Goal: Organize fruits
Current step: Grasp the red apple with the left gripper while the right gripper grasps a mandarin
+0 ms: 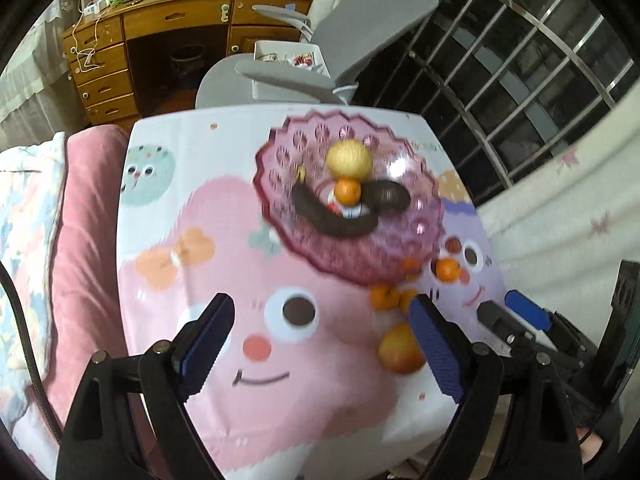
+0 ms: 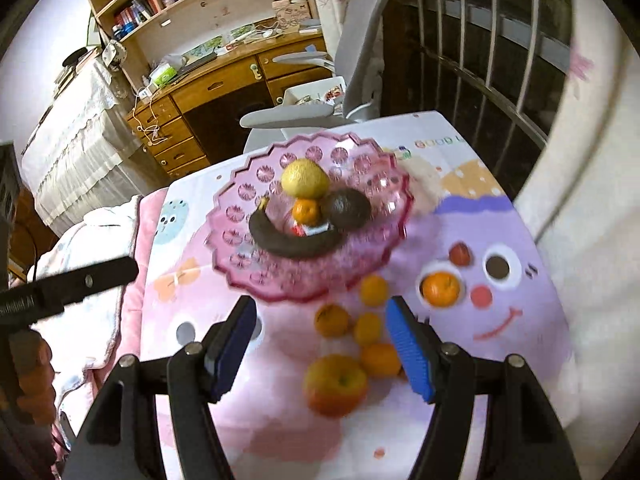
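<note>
Bedroom clutter fills the top of both views: a wooden desk at upper left, a grey chair behind the table, a barred window at upper right. Below that I see the table's cartoon-printed cloth filling the centre, and on it the pink scalloped fruit bowl, just above centre in the right wrist view.

My right gripper is spread wide with nothing between its blue pads, low in the frame. My left gripper is likewise spread and empty.

Inside the bowl lie a blackened banana, a yellow round fruit, a dark avocado-like fruit and one small orange. Loose on the cloth, below the bowl, sit an apple, a cluster of small oranges, one orange apart at right and a small red fruit above it.

I judge the risks so: the oranges lie close together, so closing on one may nudge its neighbours and send them rolling towards the table edge. Round fruit could squirt from the pads. Both grippers sit near each other low in the left view, so they could clash. Both views are motion-blurred, which makes aiming uncertain.
</note>
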{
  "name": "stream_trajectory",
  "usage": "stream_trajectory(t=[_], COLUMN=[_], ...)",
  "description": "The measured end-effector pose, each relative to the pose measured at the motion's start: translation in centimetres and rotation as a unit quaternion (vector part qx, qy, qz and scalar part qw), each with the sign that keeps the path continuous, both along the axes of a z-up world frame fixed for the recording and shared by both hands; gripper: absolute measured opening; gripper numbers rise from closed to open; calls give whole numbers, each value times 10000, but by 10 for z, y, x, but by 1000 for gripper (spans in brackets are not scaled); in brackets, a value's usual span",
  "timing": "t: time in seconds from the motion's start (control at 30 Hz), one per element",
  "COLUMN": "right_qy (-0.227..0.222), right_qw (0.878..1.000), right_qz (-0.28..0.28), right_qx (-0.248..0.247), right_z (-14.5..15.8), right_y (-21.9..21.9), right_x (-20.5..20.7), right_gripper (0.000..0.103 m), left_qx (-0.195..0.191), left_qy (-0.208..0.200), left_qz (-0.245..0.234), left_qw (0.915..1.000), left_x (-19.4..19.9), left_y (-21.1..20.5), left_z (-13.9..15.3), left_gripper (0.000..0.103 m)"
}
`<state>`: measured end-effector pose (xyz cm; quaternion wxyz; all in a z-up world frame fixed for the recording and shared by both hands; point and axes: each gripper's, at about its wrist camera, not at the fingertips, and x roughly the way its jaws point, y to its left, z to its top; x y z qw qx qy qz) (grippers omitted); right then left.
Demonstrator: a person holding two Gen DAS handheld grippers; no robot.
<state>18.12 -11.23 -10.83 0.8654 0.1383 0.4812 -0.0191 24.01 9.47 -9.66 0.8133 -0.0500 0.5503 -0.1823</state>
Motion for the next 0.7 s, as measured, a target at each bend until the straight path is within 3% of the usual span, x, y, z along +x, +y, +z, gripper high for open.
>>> stream_trajectory(t=[0.27, 0.53, 0.7], right_qy=[192, 480, 586], right_qw=[9983, 9973, 9970], right_qz=[-130, -115, 255], right_qx=[536, 536, 433], right_z=[-11, -27, -34], right_y=[-7, -19, -36], right_x=[-43, -57, -57], right_gripper=[68, 68, 68], left_qx=[113, 207, 215], left_qy=[380, 681, 853], left_qz=[-183, -243, 103], left_qw=[9990, 9972, 9961], left_x=[-43, -70, -77], left_y=[-4, -20, -35], left_z=[-21, -38, -45], left_gripper=[88, 88, 88])
